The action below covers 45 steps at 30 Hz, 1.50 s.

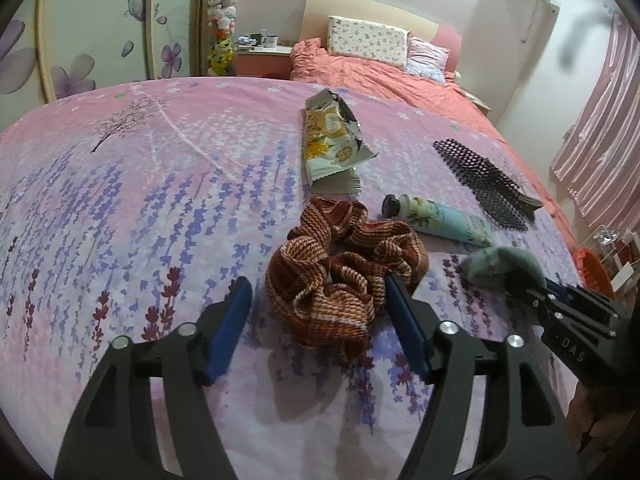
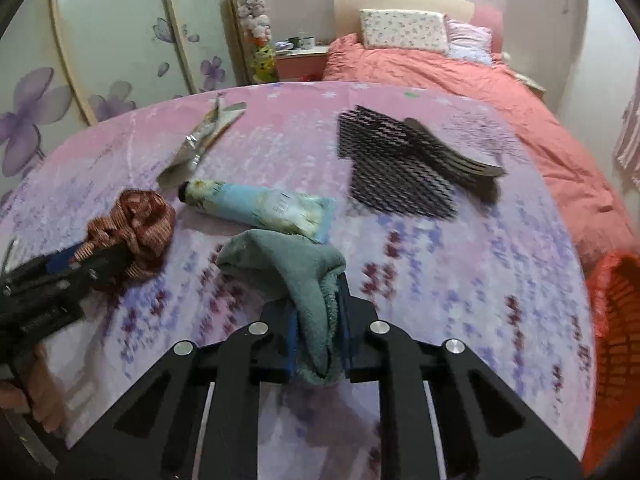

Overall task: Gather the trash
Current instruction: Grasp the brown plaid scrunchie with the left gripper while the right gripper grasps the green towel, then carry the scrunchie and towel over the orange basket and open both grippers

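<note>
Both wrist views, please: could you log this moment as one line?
left gripper: open around scrunchie | right gripper: shut on green cloth | wrapper: untouched | basket: right edge

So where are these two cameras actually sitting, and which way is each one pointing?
Left wrist view: sits on the left tool, looking down across the lavender bedspread; its open blue pads flank the brown scrunchie, and the right tool shows at the right edge.
Right wrist view: sits on the right tool, which is clamped on a green cloth; the left tool and a hand show at left.
Shared: scrunchie, cloth, blue tube, black mesh, snack wrapper, pink bed behind.
</note>
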Each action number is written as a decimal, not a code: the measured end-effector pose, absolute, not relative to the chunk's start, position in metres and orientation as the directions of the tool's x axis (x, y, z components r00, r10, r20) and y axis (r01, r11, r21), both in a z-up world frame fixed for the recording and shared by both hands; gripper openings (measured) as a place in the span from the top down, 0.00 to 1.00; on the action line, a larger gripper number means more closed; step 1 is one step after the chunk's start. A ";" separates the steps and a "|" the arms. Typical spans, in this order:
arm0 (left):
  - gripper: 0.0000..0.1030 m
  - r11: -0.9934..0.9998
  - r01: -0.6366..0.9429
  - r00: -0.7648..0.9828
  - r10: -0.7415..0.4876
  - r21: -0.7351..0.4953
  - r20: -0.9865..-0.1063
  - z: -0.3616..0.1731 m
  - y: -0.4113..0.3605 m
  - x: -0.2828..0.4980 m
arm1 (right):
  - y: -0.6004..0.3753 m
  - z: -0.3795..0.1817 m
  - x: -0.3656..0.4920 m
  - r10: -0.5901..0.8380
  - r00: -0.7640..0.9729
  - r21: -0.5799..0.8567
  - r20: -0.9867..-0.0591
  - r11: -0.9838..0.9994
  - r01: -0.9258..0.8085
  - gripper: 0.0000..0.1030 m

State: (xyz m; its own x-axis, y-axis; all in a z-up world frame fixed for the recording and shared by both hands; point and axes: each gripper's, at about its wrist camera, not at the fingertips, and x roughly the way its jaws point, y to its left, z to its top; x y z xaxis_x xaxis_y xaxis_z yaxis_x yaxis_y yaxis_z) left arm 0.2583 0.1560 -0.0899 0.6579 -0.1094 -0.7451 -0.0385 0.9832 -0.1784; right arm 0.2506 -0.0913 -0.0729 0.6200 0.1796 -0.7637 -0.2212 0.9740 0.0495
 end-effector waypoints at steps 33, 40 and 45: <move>0.64 1.000 0.010 0.642 -0.027 -0.027 -0.766 -0.088 0.121 0.279 | -0.122 -0.064 0.236 0.247 0.644 0.179 -0.724 0.969 -0.170 0.85; 0.66 0.998 0.003 0.684 -0.042 -0.055 -0.729 -0.065 0.125 0.265 | -0.147 -0.032 0.219 0.238 0.712 0.215 -0.661 0.969 -0.125 0.85; 0.65 0.998 0.016 0.712 -0.056 -0.064 -0.700 -0.042 0.119 0.253 | -0.164 -0.008 0.202 0.212 0.760 0.214 -0.614 0.972 -0.098 0.85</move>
State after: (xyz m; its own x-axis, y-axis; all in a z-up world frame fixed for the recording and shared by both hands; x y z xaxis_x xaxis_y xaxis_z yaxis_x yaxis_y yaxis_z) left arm 0.2526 0.1193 -0.0425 0.7124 -0.0559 -0.6996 0.0158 0.9978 -0.0637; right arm 0.2023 -0.1644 -0.0080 0.7602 0.2118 -0.6142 -0.0978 0.9719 0.2141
